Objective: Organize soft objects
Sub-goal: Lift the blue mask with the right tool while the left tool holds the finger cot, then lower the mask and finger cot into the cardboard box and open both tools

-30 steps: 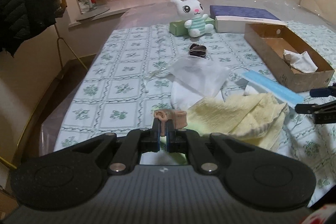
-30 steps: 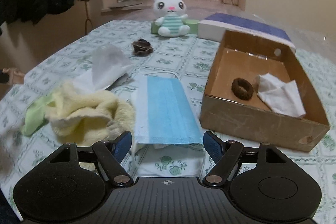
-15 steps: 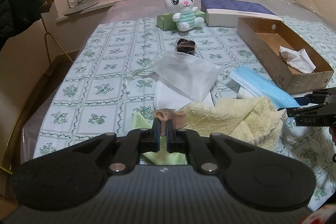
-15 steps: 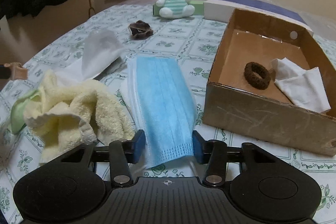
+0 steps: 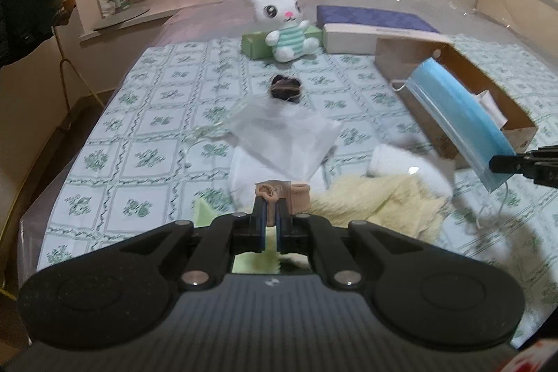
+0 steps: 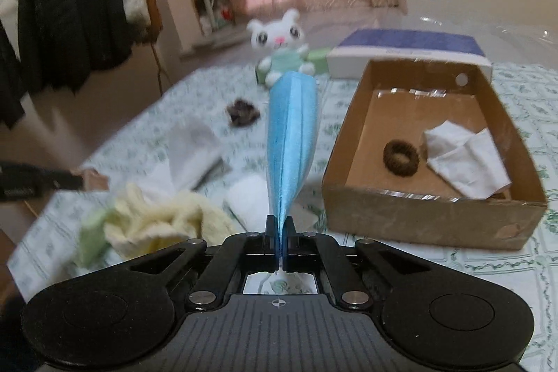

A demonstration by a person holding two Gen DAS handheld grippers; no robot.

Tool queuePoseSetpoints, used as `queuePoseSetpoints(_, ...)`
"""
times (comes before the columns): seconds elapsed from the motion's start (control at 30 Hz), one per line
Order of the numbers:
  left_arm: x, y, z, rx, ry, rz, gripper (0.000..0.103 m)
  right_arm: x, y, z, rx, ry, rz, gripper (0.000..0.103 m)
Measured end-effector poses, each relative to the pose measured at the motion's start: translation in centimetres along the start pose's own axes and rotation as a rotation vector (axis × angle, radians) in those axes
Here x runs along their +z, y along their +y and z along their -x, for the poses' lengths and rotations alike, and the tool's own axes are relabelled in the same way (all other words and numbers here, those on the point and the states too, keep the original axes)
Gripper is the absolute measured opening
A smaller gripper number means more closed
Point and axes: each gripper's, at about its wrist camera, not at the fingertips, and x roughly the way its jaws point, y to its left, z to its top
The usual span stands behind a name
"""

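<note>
My right gripper (image 6: 279, 225) is shut on a blue face mask (image 6: 291, 135) and holds it lifted off the table, left of the cardboard box (image 6: 429, 222). The mask also shows in the left wrist view (image 5: 453, 114), in front of the box (image 5: 523, 128). My left gripper (image 5: 269, 215) is shut on a small beige sock (image 5: 282, 192) above a yellow towel (image 5: 376, 204). The box holds a brown hair tie (image 6: 401, 157) and a white cloth (image 6: 464, 159).
On the table lie a white pouch (image 5: 282, 138), a dark scrunchie (image 5: 286, 88), a white folded cloth (image 6: 249, 201) and a green cloth (image 6: 90, 232). A plush bunny (image 5: 284, 23), a green box (image 5: 254, 44) and a blue-topped box (image 5: 373, 27) stand at the far end.
My right gripper closed on the blue mask and lifted it off the table. My left gripper stays shut on the sock and has hardly moved.
</note>
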Motion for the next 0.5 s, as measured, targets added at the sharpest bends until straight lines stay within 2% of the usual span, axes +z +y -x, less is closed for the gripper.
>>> queuePoseSetpoints(0.27, 3.6, -3.2, 0.2, -0.083, -0.064, -0.013, 0.005, 3.4, -2.3, 3.8, 0.008, -0.085, -0.102, 0.002)
queuePoseSetpoints(0.5, 9.2, -8.0, -2.2, -0.186, -0.112, -0.038, 0.005, 6.9, -6.1, 4.6, -0.051, -0.125, -0.170, 0.002)
